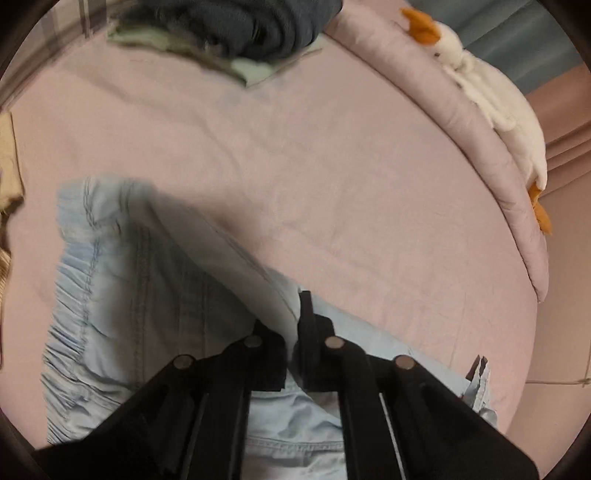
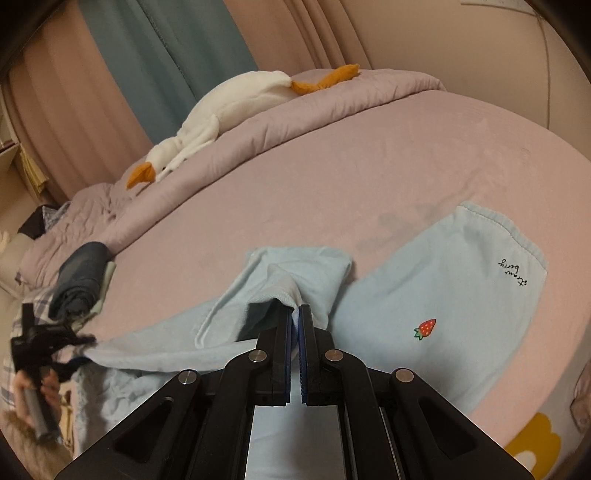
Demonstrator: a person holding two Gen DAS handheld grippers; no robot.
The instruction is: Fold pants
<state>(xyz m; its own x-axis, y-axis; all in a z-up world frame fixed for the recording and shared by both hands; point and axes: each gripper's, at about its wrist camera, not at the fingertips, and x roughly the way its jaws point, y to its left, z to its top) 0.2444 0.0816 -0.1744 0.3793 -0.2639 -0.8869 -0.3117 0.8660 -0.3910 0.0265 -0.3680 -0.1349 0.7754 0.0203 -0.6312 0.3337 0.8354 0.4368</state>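
Observation:
Light blue pants [image 1: 166, 280] lie on the pink bed sheet [image 1: 295, 166], with the gathered elastic waistband at the left of the left wrist view. My left gripper [image 1: 295, 325] is shut on a raised fold of the pants. In the right wrist view, one leg of the pants [image 2: 436, 280] lies flat, with a strawberry print [image 2: 424, 328] and black script on it. My right gripper [image 2: 294, 321] is shut on the hem of the other leg, which is lifted and bunched. The left gripper [image 2: 74, 341] shows at the far left, held by a hand and pulling the fabric taut.
A pile of dark blue folded clothes [image 1: 251, 26] sits at the far side of the bed. A white plush goose [image 2: 229, 107] lies on the rolled lilac duvet [image 2: 332, 99] along the bed's edge. A beige cloth [image 1: 9, 158] is at the left edge.

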